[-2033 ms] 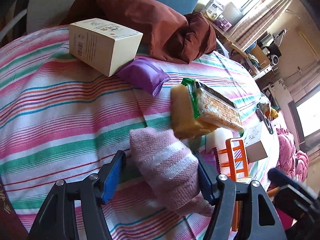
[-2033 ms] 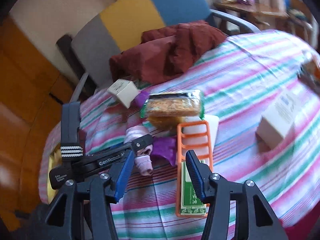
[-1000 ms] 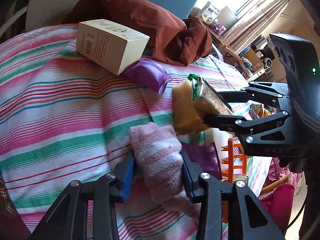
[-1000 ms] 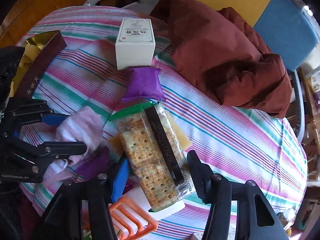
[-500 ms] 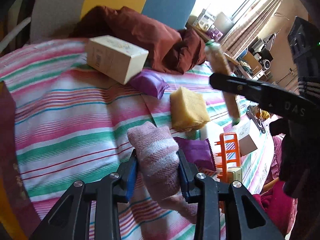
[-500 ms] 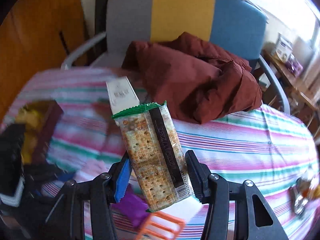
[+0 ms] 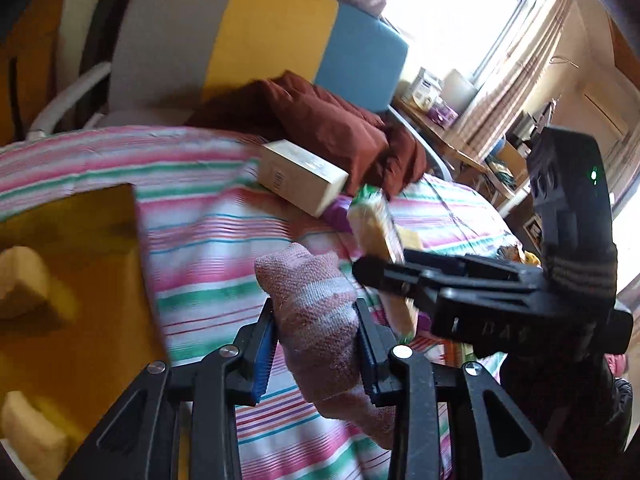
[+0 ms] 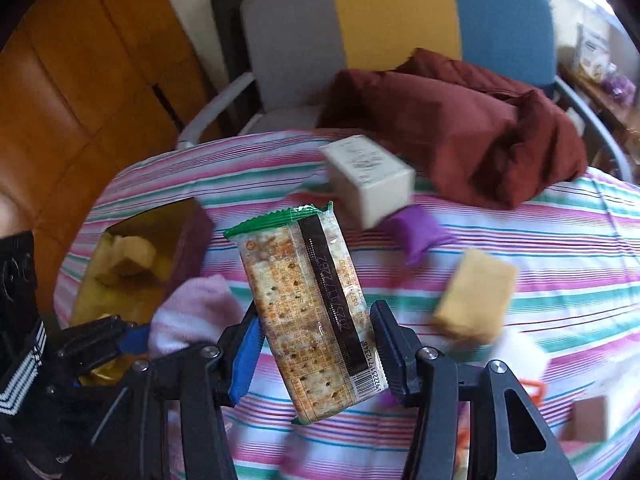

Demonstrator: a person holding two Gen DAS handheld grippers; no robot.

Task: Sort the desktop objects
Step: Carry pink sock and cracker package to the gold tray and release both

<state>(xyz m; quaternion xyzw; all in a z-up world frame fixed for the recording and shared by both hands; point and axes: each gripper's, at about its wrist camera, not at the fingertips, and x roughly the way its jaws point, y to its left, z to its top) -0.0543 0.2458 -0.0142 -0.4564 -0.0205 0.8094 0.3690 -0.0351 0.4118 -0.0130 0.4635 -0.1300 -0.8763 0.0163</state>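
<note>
A pink striped sock (image 7: 312, 300) is pinched between the blue pads of my left gripper (image 7: 316, 340), which is shut on it and holds it above the striped tablecloth (image 7: 200, 240). My right gripper (image 8: 316, 344) is shut on a green-ended pack of crackers (image 8: 308, 292), held upright in the air. In the left wrist view the right gripper (image 7: 380, 276) and the pack of crackers (image 7: 376, 232) sit just right of the sock. The sock (image 8: 196, 312) and left gripper (image 8: 100, 340) show at the lower left of the right wrist view.
An open box with yellow lining (image 7: 80, 280) holding sponge pieces lies at the left. On the cloth are a cream carton (image 8: 368, 176), a purple packet (image 8: 416, 232) and a yellow sponge (image 8: 476, 296). A maroon cloth (image 8: 460, 124) and a chair (image 8: 400, 12) stand behind.
Both grippers have risen and shifted left toward the open box. The cracker pack came up off the yellow sponge, and the sock left the cloth in the left gripper's grip.
</note>
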